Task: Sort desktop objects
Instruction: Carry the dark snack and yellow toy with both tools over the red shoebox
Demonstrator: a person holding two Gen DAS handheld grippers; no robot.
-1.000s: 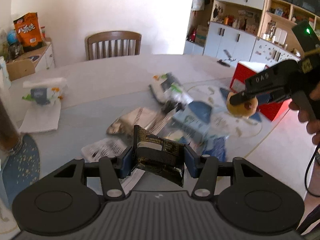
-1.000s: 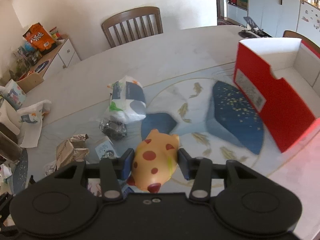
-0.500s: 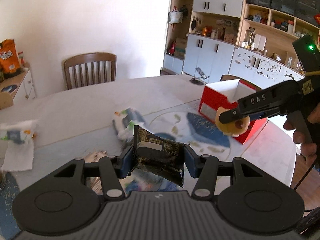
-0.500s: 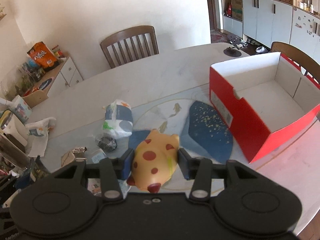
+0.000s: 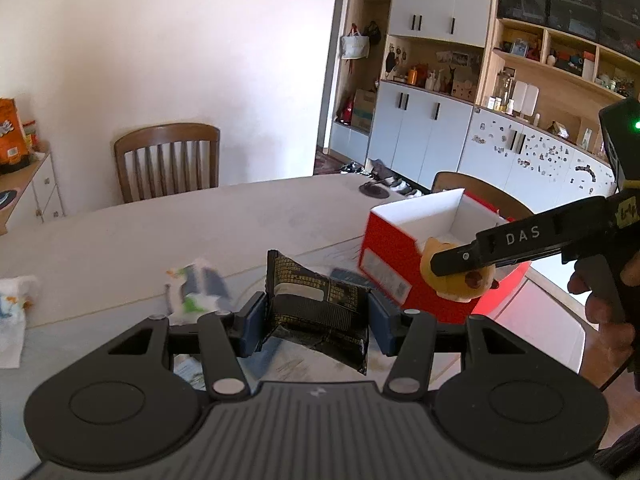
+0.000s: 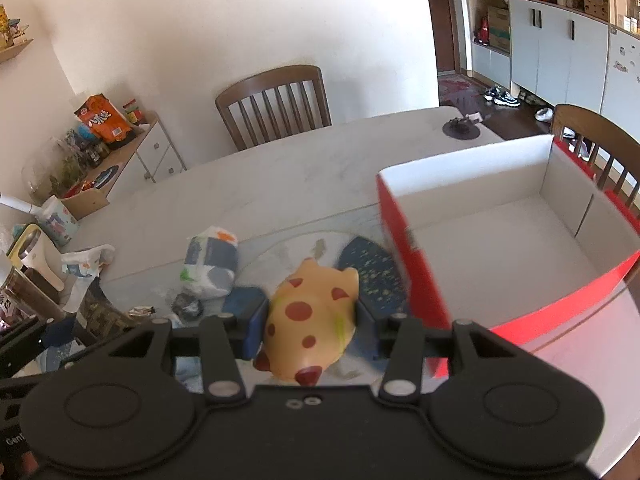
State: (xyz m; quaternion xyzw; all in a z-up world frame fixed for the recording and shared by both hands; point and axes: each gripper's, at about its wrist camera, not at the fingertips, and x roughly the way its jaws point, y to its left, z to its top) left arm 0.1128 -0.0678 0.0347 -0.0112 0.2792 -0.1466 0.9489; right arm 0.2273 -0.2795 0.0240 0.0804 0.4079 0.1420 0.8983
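My left gripper point(image 5: 317, 318) is shut on a black snack packet point(image 5: 316, 308) and holds it above the table. My right gripper point(image 6: 311, 322) is shut on a yellow toy with red spots point(image 6: 310, 318), held in the air next to the red box point(image 6: 416, 280). In the left wrist view the right gripper point(image 5: 460, 268) holds the toy point(image 5: 460, 286) in front of the open red box point(image 5: 396, 256), whose white inside looks empty.
A tissue pack point(image 6: 212, 260), a small dark wrapper point(image 6: 186, 306) and other packets lie on the table's blue fish mat point(image 6: 368, 268). Wooden chairs point(image 6: 276, 100) stand at the far side and behind the box. Jars and cups point(image 6: 24, 264) stand at the left edge.
Both grippers have risen and swung right toward the red box with their loads. The box now appears closer and larger in both views.
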